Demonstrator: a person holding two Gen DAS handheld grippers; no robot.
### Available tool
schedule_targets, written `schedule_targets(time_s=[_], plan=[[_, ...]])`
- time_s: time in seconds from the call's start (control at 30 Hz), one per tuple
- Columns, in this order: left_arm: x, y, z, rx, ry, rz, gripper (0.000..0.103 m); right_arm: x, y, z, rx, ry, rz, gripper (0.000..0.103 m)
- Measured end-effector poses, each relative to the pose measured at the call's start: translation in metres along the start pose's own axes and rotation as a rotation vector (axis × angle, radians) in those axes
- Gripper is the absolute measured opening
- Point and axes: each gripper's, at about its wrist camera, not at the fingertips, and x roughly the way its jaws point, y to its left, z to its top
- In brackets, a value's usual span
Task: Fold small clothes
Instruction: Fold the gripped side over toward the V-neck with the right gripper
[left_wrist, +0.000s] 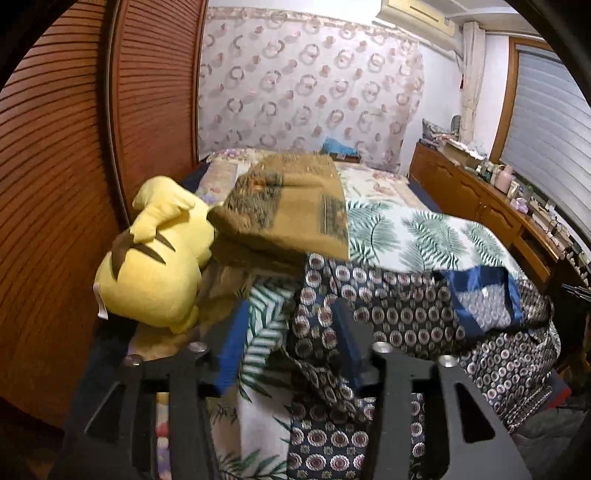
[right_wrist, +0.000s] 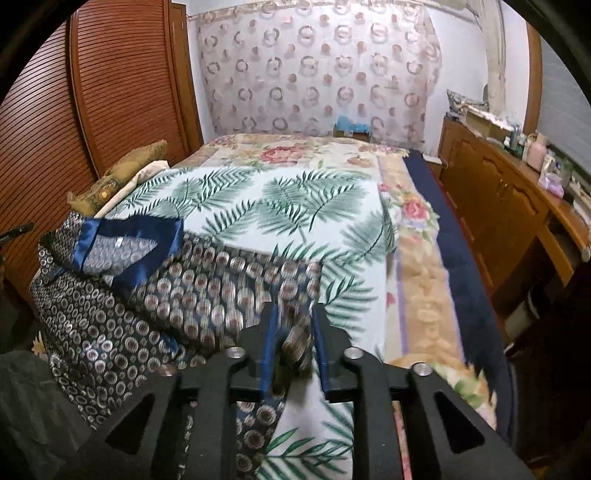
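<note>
A dark navy garment (left_wrist: 406, 317) with a ring pattern and blue satin trim (left_wrist: 480, 295) lies crumpled on a white palm-leaf sheet (left_wrist: 424, 236) on the bed. My left gripper (left_wrist: 288, 347) is open just above it; ring-patterned cloth and sheet lie loose between the wide-apart fingers. In the right wrist view the same garment (right_wrist: 147, 295) spreads to the left, its blue-trimmed opening (right_wrist: 129, 240) at the far left. My right gripper (right_wrist: 295, 343) is narrowly open, with a bunched fold of the garment between its blue pads (right_wrist: 269, 347), not squeezed.
A yellow plush toy (left_wrist: 155, 258) and a brown cushion (left_wrist: 284, 206) sit at the bed's left side against a slatted wooden wardrobe (left_wrist: 55, 184). A floral bedcover (right_wrist: 417, 295) shows right of the sheet. A wooden sideboard (right_wrist: 498, 192) with several small items runs along the right.
</note>
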Motion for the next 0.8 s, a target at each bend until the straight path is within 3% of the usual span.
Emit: schedule_targets(time_s=[0.07,0.13,0.47,0.8], plan=[[0.001,0.001,0.008,0.010,-0.012,0.000,0.073,-0.003,-0.001,0.009,-0.009,-0.020,-0.020,0.049],[0.009,0.001,0.016,0.019,-0.012,-0.005,0.074,-0.002,-0.002,0.016,-0.015,-0.042,-0.022,0.054],[0.091,-0.012,0.040,0.079,0.106,-0.007,0.074,0.060,0.001,0.031,-0.010,0.000,0.011,0.054],[0.130,-0.013,0.011,0.068,0.261,-0.027,0.074,0.109,-0.002,0.034,-0.011,0.110,0.033,0.057]])
